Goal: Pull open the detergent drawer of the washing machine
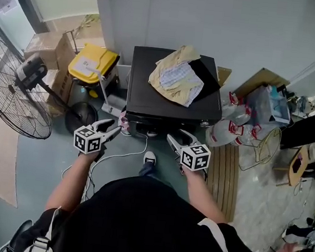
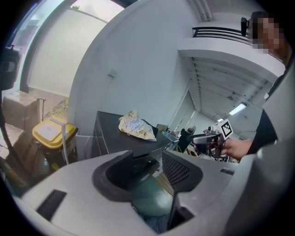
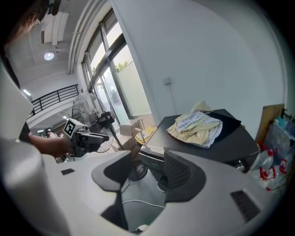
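The washing machine [image 1: 149, 96] is set against the wall, w/ its front turned to the person. The detergent drawer is expected on the upper front panel but is not made out clearly. Nothing is seen pulled out, so the task is judged not begun. A standing fan [image 1: 16, 88] is placed at the left, a yellow bin [image 1: 91, 64] beside the machine. A cloth [image 1: 177, 74] is laid on top, not in the way. The left hand-held gripper [image 1: 114, 127] & right hand-held gripper [image 1: 175, 135] are held spread, empty, near the front. A white cable [image 1: 126, 154] is lying on the floor below.
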Action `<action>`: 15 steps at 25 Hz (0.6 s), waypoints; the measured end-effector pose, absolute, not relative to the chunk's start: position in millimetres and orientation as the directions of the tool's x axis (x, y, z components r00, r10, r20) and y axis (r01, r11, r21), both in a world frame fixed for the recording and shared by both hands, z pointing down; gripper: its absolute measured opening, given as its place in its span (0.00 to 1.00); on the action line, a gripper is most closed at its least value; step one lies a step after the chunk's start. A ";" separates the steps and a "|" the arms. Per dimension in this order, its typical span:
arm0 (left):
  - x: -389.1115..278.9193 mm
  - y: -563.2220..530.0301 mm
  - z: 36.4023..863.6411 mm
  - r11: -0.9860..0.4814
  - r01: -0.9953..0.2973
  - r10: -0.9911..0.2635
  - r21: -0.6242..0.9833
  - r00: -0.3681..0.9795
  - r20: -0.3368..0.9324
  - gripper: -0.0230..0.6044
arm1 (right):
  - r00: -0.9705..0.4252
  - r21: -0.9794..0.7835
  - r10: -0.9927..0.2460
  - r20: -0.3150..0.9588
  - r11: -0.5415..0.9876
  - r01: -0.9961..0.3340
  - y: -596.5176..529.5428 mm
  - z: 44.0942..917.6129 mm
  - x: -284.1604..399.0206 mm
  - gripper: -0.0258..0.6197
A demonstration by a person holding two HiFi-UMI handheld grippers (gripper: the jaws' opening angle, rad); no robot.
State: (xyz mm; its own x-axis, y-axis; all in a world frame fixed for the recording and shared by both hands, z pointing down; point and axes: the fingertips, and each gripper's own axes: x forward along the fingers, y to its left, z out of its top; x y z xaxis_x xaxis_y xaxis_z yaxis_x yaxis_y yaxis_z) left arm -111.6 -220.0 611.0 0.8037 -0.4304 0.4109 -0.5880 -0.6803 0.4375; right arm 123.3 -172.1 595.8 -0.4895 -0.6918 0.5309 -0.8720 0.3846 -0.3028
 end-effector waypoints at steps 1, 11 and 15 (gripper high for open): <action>-110.8 -222.5 614.4 -0.678 -0.591 -0.430 0.437 0.802 0.415 0.34 | -0.492 -0.306 -0.686 0.536 0.385 -0.871 -174.3 600.0 123.0 0.38; -99.4 -241.7 657.9 -0.668 -0.609 -0.399 0.428 0.779 0.484 0.34 | -0.504 -0.319 -0.628 0.593 0.392 -0.863 -195.0 641.4 122.1 0.38; -96.4 -247.6 672.5 -0.658 -0.614 -0.388 0.436 0.772 0.503 0.34 | -0.498 -0.301 -0.593 0.632 0.404 -0.863 -200.0 667.6 121.0 0.38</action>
